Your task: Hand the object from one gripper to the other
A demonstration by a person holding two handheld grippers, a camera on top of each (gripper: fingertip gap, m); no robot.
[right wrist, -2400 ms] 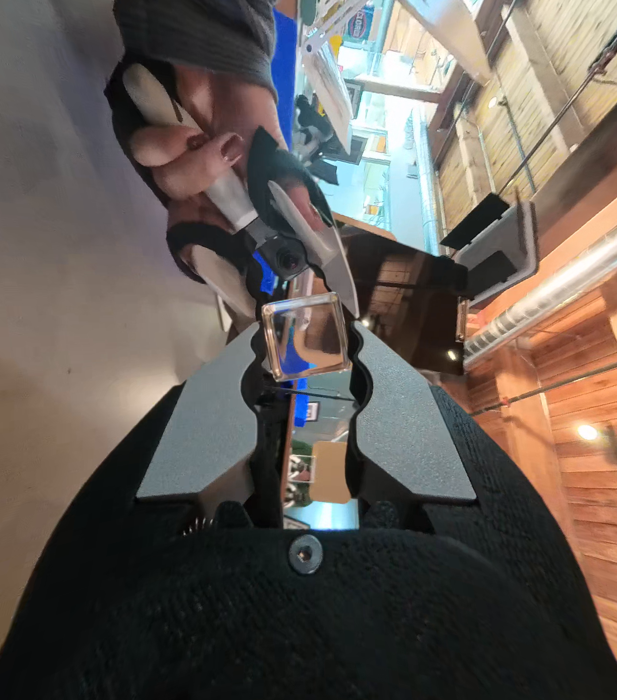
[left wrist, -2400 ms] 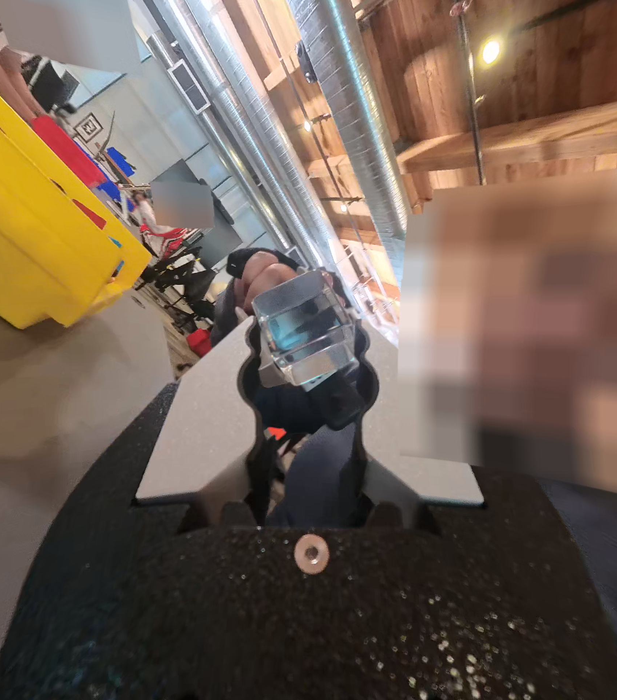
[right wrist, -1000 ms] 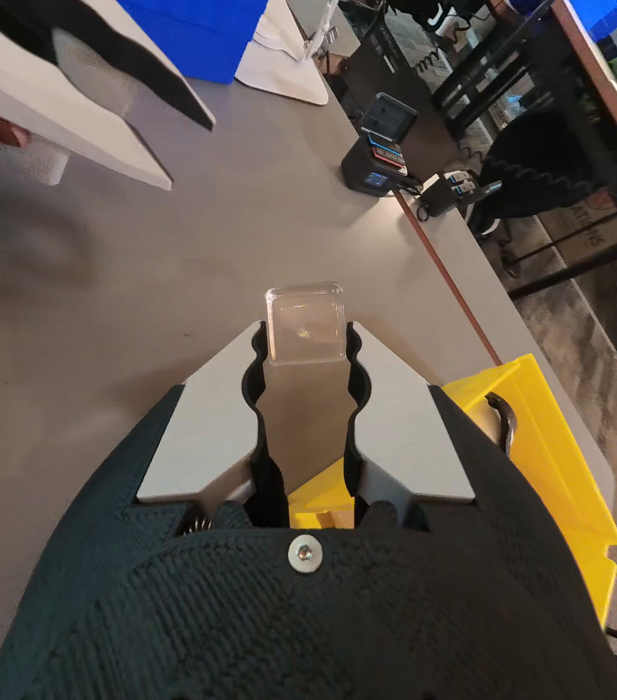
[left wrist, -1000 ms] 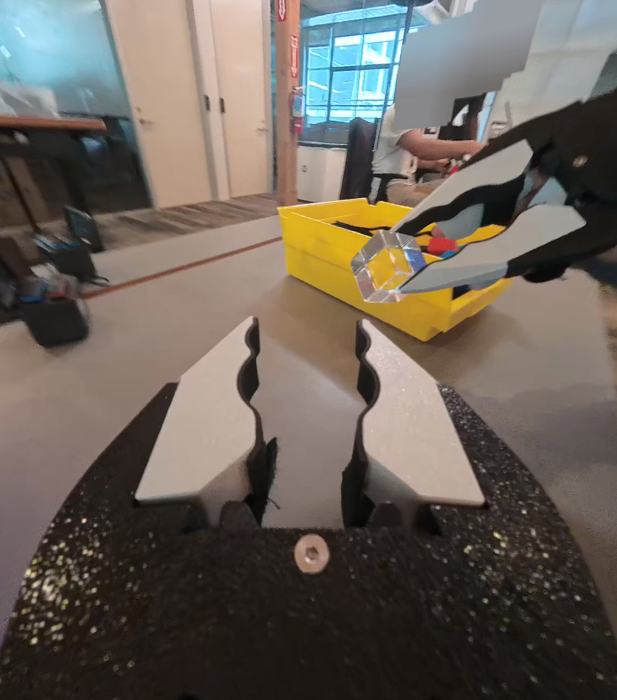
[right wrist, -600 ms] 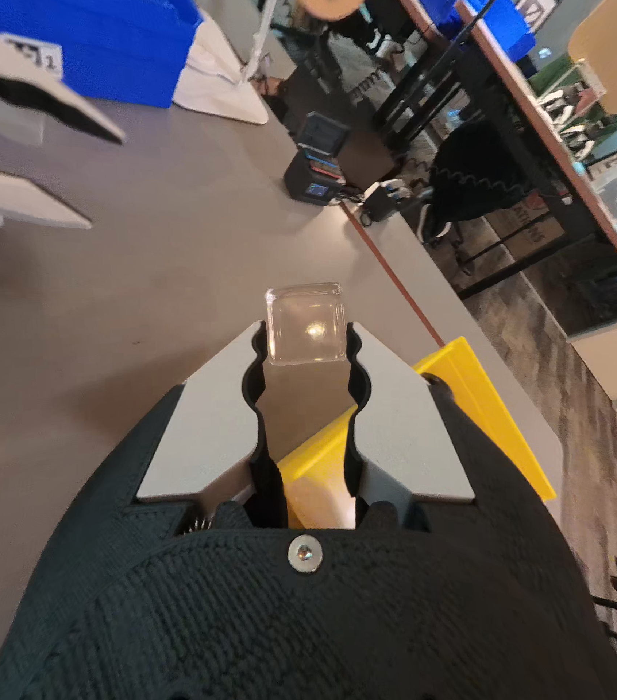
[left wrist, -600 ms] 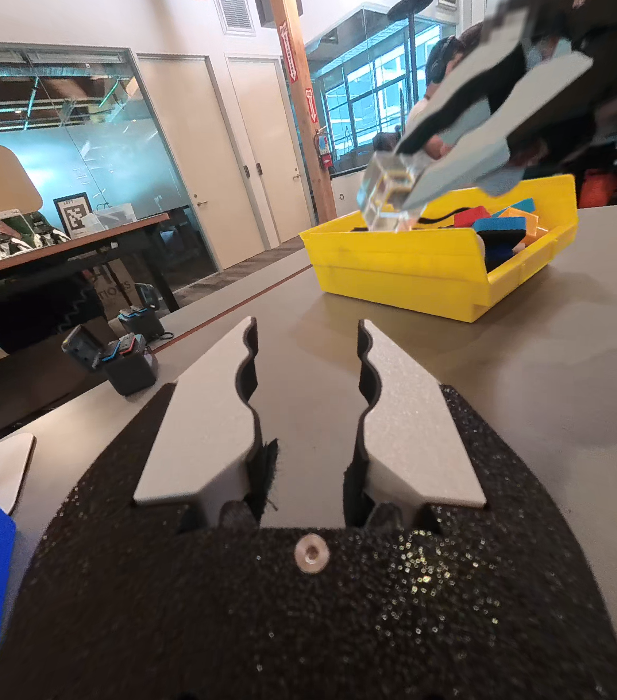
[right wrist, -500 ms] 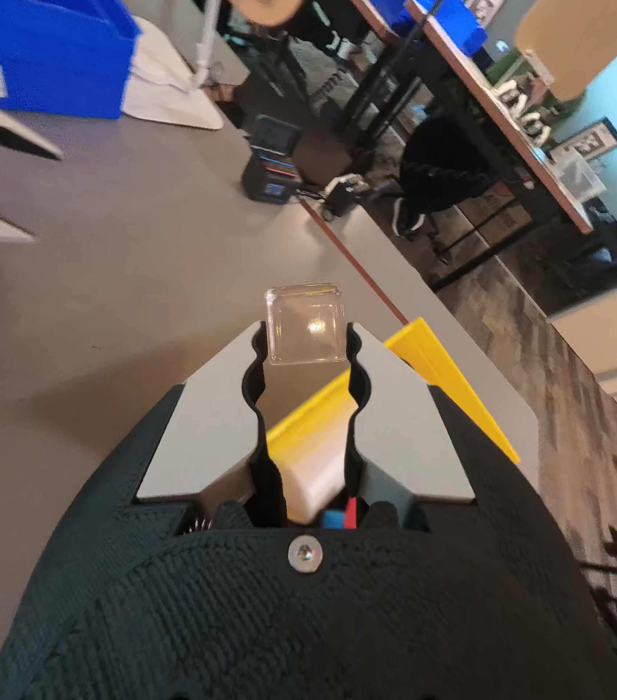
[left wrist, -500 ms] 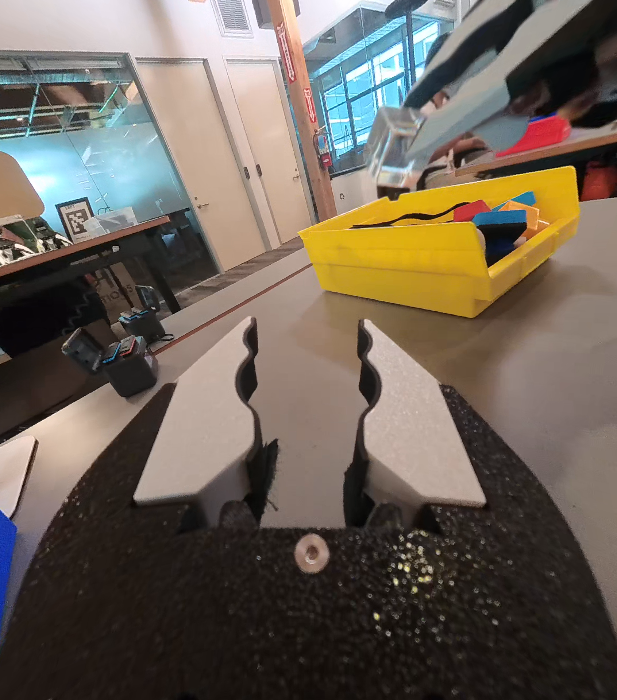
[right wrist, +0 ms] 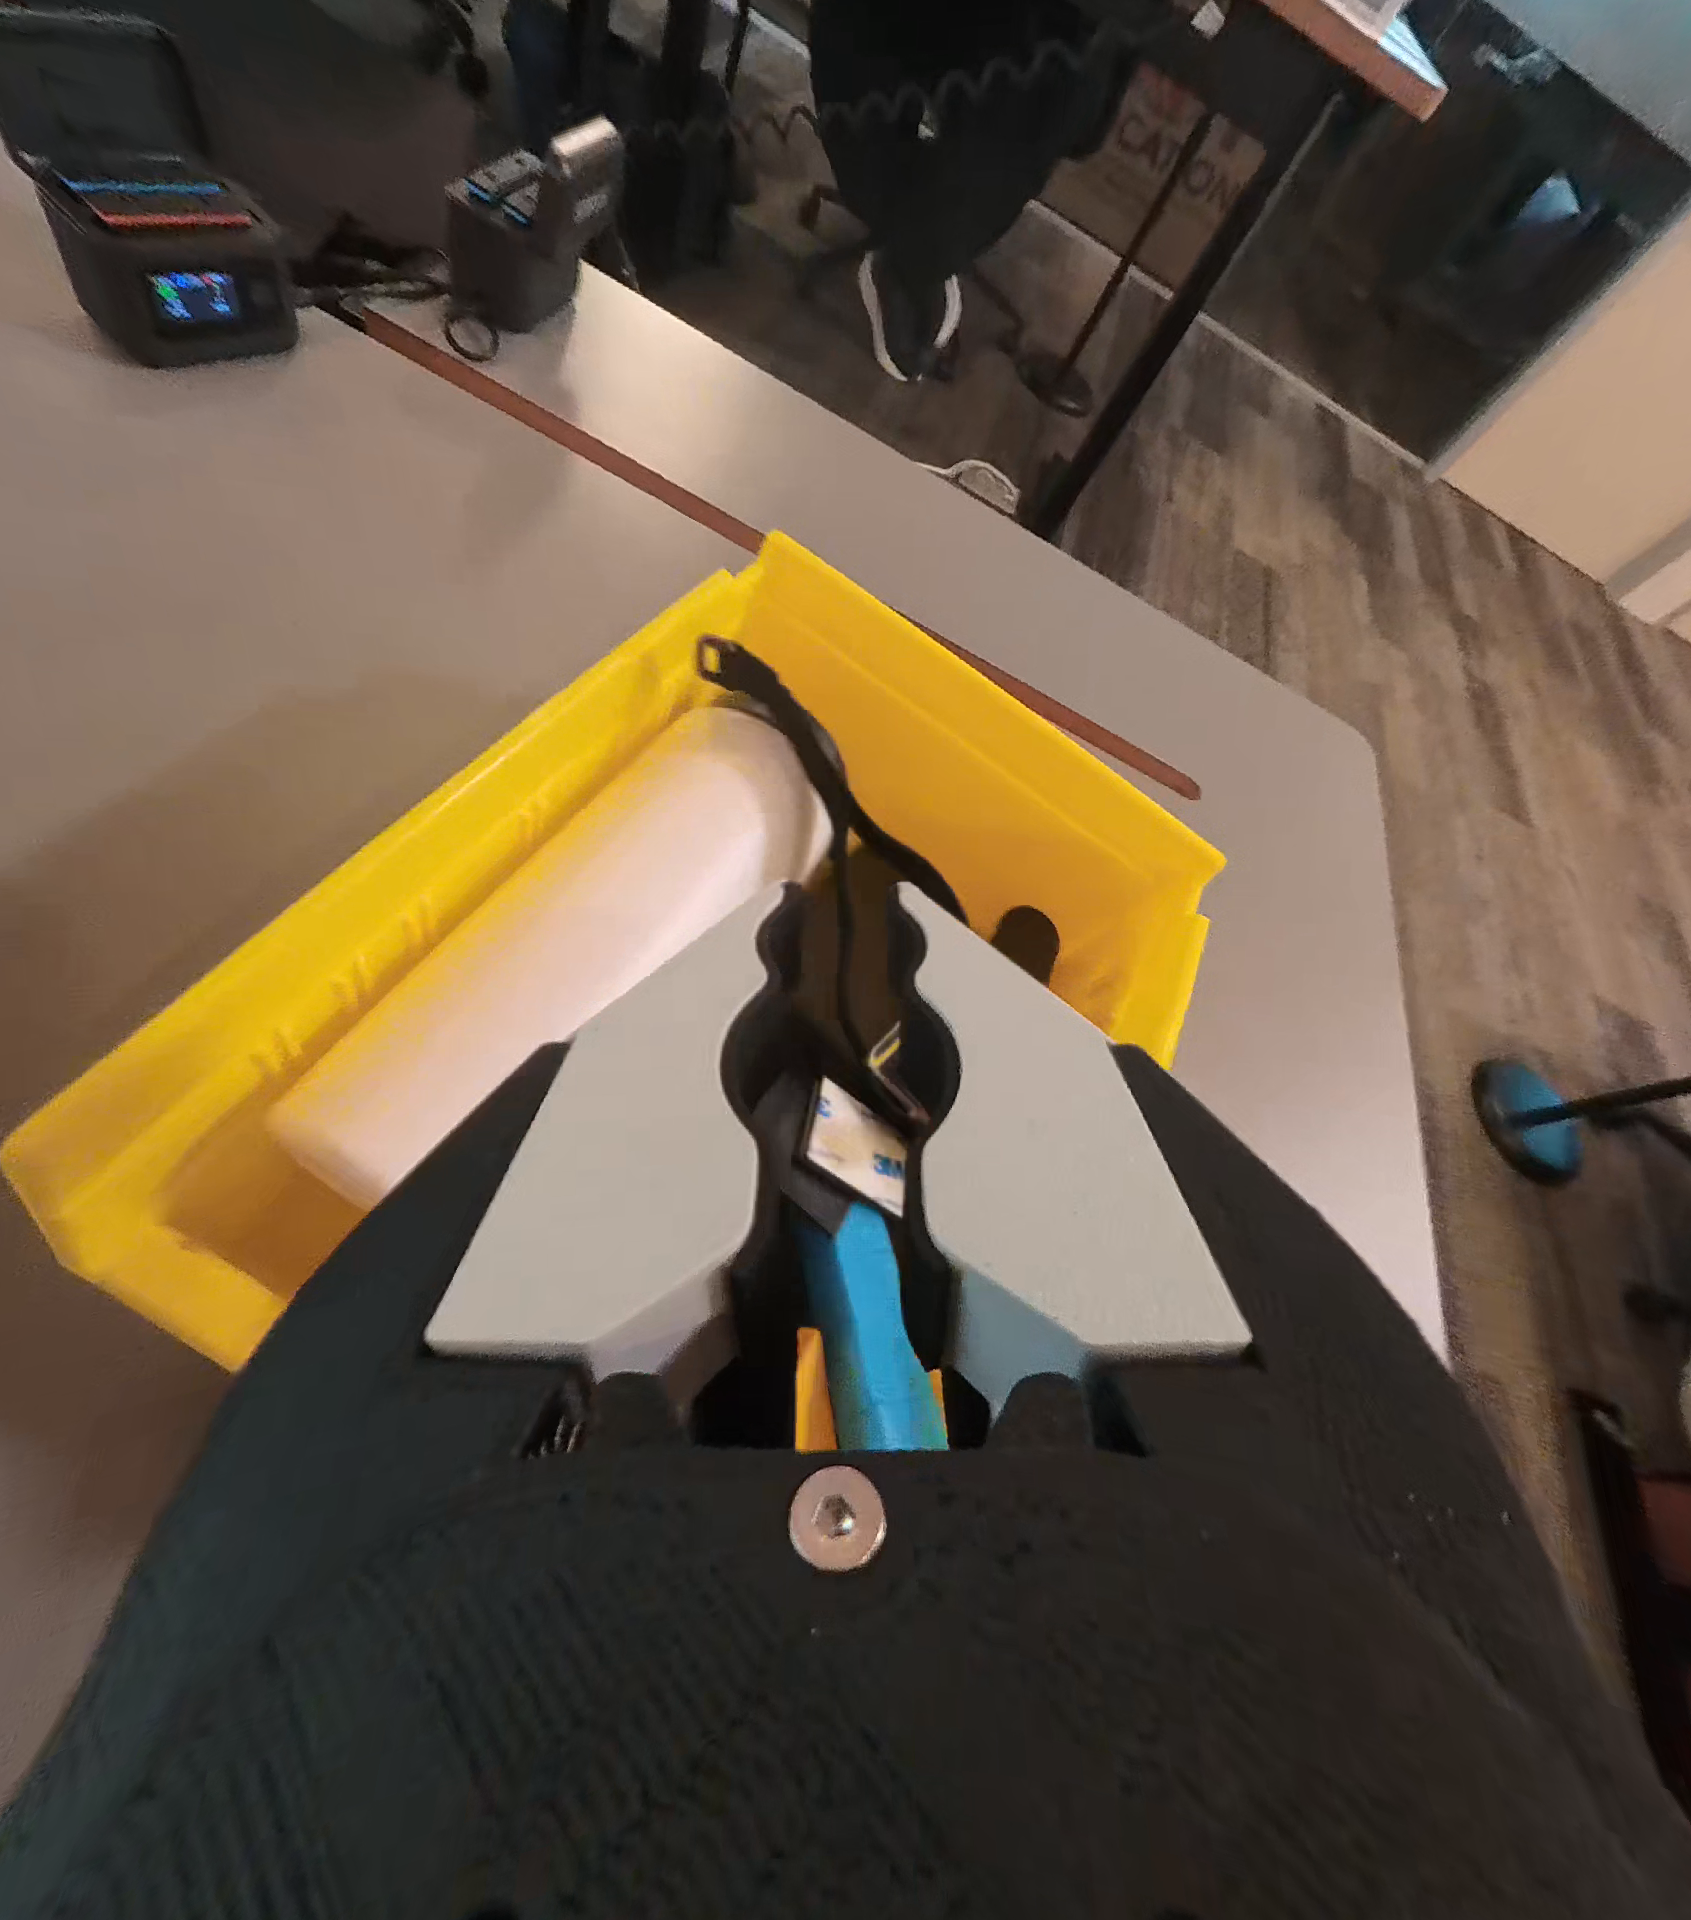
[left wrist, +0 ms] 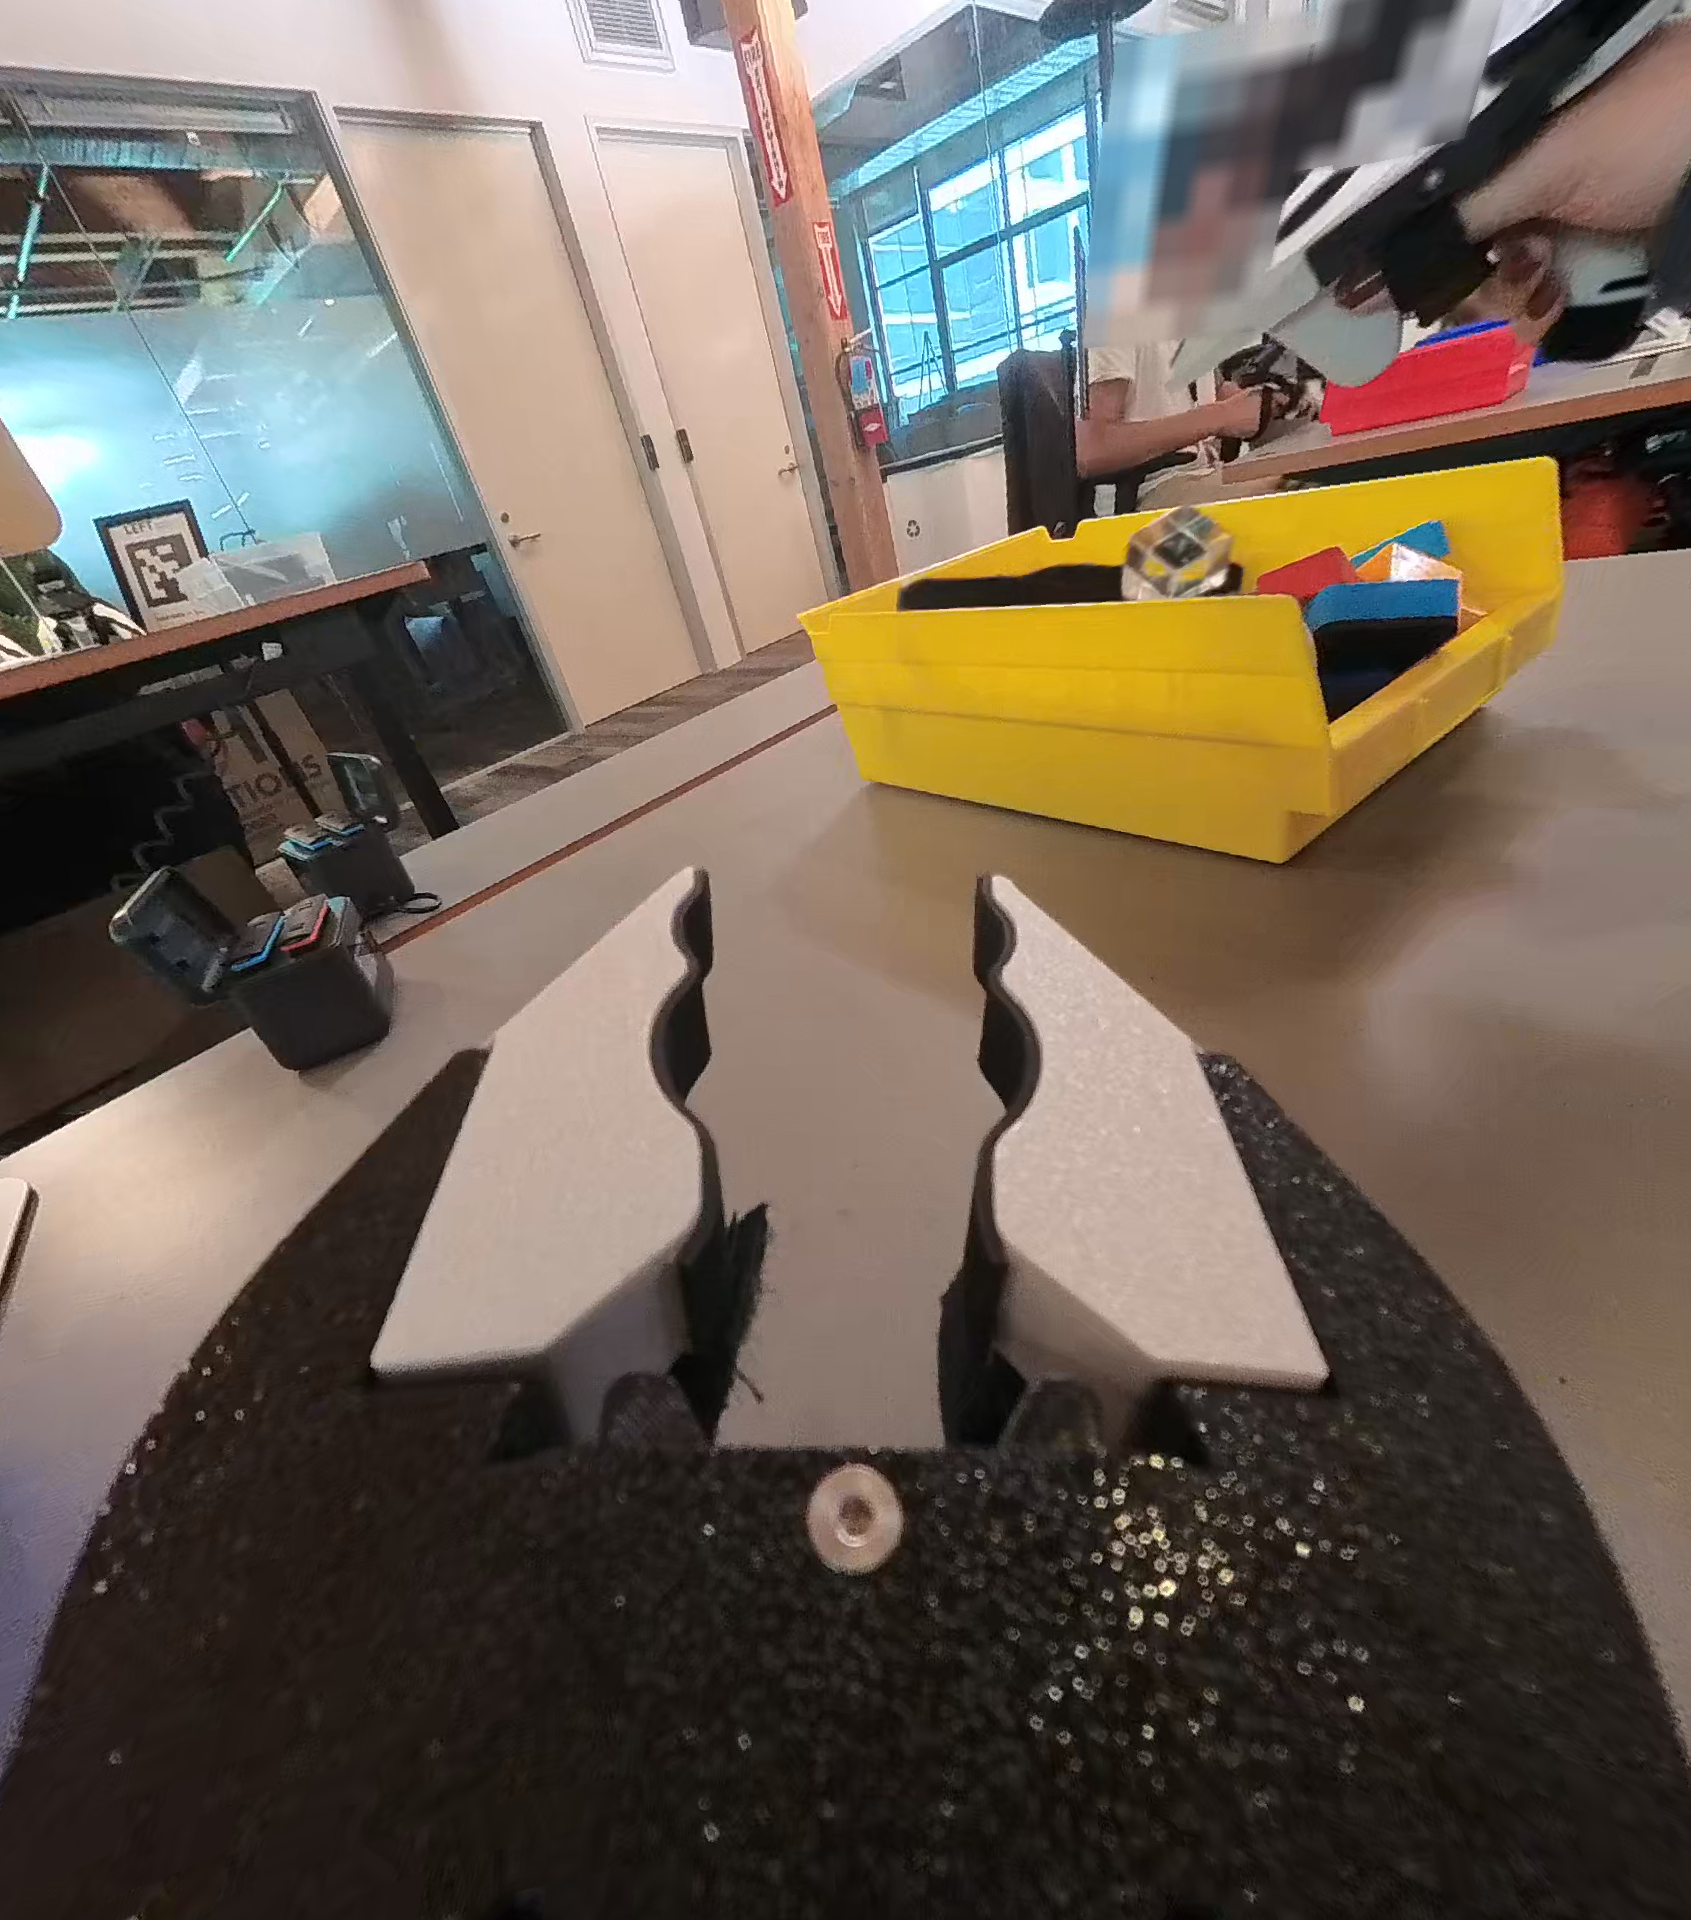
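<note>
Left wrist view showed the clear glass-like cube [left wrist: 1180,554] lying in the yellow plastic bin [left wrist: 1080,707] on the grey bench [left wrist: 1443,987], atop a black strap [left wrist: 1007,592] and beside red, blue and orange foam blocks [left wrist: 1360,603]. The left tongs [left wrist: 841,914] stood spread and empty, low over the bench, well short of the bin. The right tongs [right wrist: 841,925] hung above the bin, nearly pressed together, pinching nothing. A black charger box [left wrist: 311,987] sat near the bench edge.

Clear cube [left wrist: 1181,554] gone from right gripper [right wrist: 841,925], apparently now in yellow bin [left wrist: 1080,696].
</note>
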